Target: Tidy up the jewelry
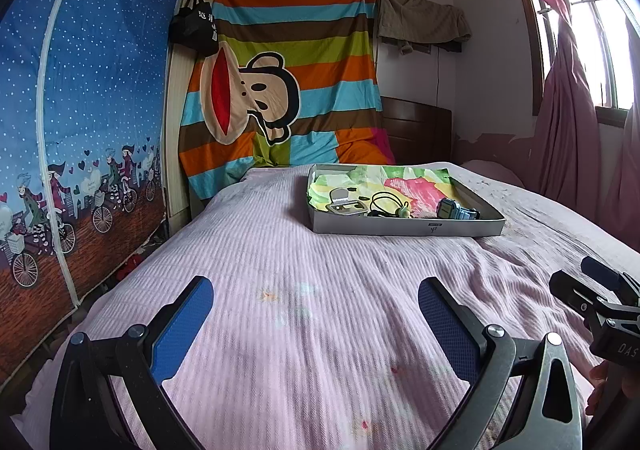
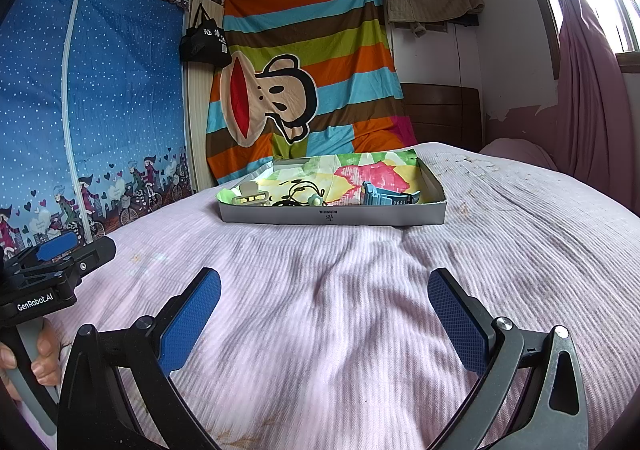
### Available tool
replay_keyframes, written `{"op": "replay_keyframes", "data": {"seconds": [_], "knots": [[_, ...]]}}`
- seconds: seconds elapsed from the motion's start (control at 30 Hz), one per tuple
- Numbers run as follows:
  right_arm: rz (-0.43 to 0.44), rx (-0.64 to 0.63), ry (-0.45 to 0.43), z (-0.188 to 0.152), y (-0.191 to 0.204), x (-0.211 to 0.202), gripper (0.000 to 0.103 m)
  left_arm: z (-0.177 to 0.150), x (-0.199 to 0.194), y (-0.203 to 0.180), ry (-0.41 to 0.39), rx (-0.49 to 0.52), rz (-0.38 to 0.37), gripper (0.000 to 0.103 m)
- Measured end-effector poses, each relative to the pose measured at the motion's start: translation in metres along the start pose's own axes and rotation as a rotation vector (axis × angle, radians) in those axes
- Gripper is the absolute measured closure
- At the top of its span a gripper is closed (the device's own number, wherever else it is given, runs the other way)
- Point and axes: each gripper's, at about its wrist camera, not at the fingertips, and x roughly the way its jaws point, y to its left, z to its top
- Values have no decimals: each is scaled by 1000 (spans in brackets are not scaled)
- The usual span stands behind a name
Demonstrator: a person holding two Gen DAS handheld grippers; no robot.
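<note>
Left tongs wide, empty, low over pink bed. Right tongs wide, empty, beside left. Box further up bed, well apart from both. Inside on colourful paper: hair clip left, black cord pendant middle, blue watch right.

— What's in the shallow grey box?

— It sits on the bed, lined with bright patterned paper. At its left lies a pale hair clip, on its side. In the middle, a black cord necklace lies coiled, a small green pendant at its near end.

— And the right?

— A blue digital watch, lying on its side near the front wall, strap curled.
</note>
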Motion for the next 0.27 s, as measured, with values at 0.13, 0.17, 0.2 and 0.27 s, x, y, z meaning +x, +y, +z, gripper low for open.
{"op": "replay_keyframes", "data": {"seconds": [0.13,0.17,0.2,0.27], "knots": [[0,-1,0,0,0,0,1,0,0,0,0,-1,2,0],[0,-1,-1,0,0,0,1,0,0,0,0,-1,0,0],[0,-1,-1,0,0,0,1,0,0,0,-1,-1,0,0],[0,-1,0,0,0,0,1,0,0,0,0,0,-1,0]]}}
